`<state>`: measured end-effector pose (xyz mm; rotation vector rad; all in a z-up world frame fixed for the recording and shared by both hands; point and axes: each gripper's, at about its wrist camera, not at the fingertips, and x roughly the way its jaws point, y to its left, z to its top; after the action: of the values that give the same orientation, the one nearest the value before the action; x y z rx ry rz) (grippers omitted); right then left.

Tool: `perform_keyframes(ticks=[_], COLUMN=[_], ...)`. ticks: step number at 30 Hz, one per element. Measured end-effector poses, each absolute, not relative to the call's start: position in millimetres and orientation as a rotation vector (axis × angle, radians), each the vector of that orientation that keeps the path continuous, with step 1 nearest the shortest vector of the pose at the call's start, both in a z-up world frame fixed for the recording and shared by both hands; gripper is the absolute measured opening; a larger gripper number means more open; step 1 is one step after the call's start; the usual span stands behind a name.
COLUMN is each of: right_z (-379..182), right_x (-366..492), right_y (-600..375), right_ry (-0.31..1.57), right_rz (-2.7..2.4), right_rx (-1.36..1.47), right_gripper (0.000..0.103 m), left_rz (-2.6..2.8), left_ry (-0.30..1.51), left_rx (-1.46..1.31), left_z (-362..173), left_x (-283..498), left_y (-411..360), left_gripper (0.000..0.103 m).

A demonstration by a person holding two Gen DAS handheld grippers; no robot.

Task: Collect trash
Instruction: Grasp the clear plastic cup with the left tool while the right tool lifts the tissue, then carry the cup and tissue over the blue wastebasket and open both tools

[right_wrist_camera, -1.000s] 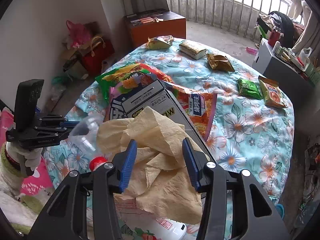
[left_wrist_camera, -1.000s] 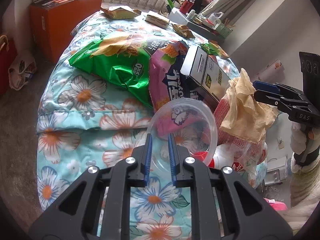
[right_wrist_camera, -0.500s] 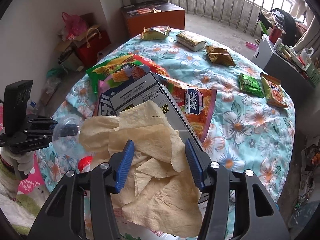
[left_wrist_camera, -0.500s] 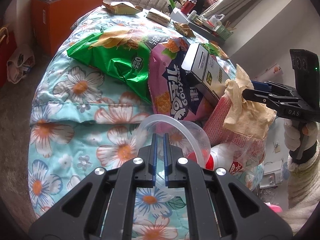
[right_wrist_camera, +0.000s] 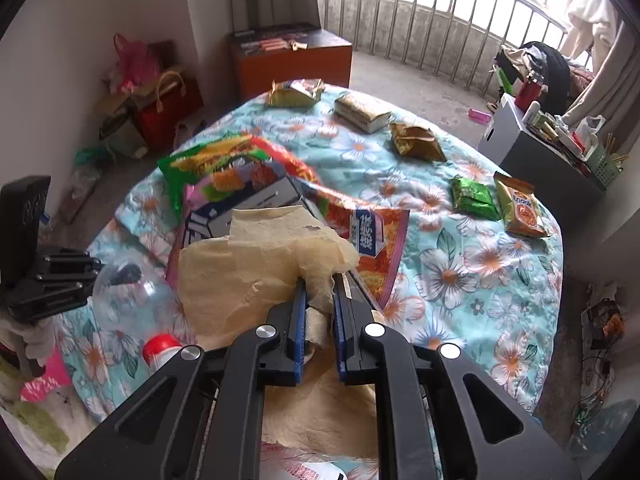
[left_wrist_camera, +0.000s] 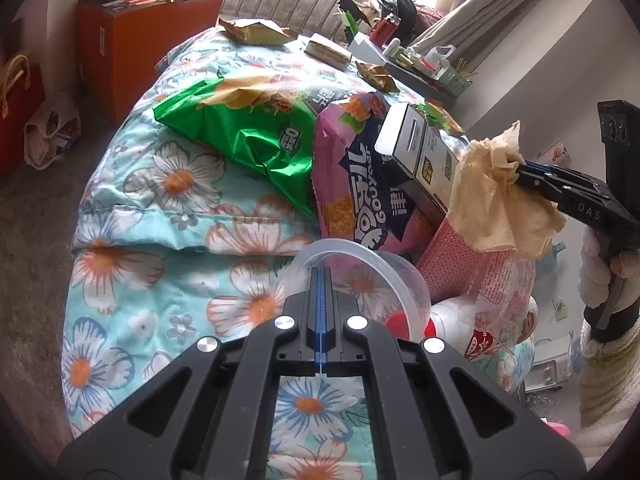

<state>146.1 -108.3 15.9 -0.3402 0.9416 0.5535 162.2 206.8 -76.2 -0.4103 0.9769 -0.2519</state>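
Observation:
A clear plastic cup (left_wrist_camera: 384, 280) lies on its side on the flowered bedspread (left_wrist_camera: 168, 264). My left gripper (left_wrist_camera: 320, 276) is shut on its rim. The cup (right_wrist_camera: 128, 292) and the left gripper (right_wrist_camera: 94, 268) also show at the left of the right wrist view. A crumpled yellowish paper (right_wrist_camera: 256, 264) sits on top of the trash pile. My right gripper (right_wrist_camera: 319, 284) has its jaws closing, and the paper is bunched and pinched between them. At the right of the left wrist view, the right gripper (left_wrist_camera: 520, 172) grips the paper (left_wrist_camera: 488, 200).
The pile holds a green chip bag (left_wrist_camera: 248, 132), a pink snack bag (left_wrist_camera: 352, 184), a white carton (left_wrist_camera: 420, 152) and a red-capped white bottle (left_wrist_camera: 452, 320). Several snack packets (right_wrist_camera: 520, 212) lie across the bed. An orange cabinet (left_wrist_camera: 132, 32) and a grey stand (right_wrist_camera: 532, 148) flank it.
My left jaws have closed fully onto the cup's rim. My right jaws, wide around the paper before, have come together on it. Neither hand has shifted much.

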Motion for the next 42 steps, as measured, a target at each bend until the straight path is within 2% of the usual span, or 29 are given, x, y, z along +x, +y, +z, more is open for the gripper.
perform_keyframes(ticks=[11, 18, 19, 20, 22, 30, 38, 42], right_z=[76.5, 86.6, 86.7, 86.7, 84.3, 51.8, 16.9, 9.6], right_x=[125.6, 89.0, 81.1, 72.2, 57.8, 4.8, -33.4, -45.7], right_y=[-167.1, -213.2, -218.9, -225.5, -238.3, -280.5, -312.2, -330.6], right_ry=[0.746, 0.681, 0.670, 0.657, 0.644, 0.670, 0.709, 0.696], right_rz=[0.505, 0.462, 0.447, 0.431, 0.408, 0.323, 0.250, 0.223], right_rx=[0.004, 0.184, 0.195, 0.210, 0.232, 0.346, 0.448, 0.505], right_gripper=[0.008, 0.008, 0.008, 0.008, 0.008, 0.008, 0.008, 0.008], left_rz=[-0.197, -0.266, -0.288, -0.308, -0.359, -0.316, -0.325, -0.303], left_ry=[0.866, 0.824, 0.817, 0.811, 0.803, 0.895, 0.884, 0.832], left_rx=[-0.326, -0.386, -0.414, -0.445, -0.499, -0.361, -0.380, -0.361], left_z=[-48.2, -32.2, -31.0, -31.0, -31.5, -50.0, -49.3, -27.8], left_x=[144.9, 128.6, 125.3, 123.0, 117.5, 124.4, 127.3, 117.6], left_y=[205.1, 212.0, 214.2, 215.6, 214.4, 176.6, 178.2, 184.4], left_gripper=[0.000, 0.000, 0.007, 0.020, 0.033, 0.031, 0.005, 0.004])
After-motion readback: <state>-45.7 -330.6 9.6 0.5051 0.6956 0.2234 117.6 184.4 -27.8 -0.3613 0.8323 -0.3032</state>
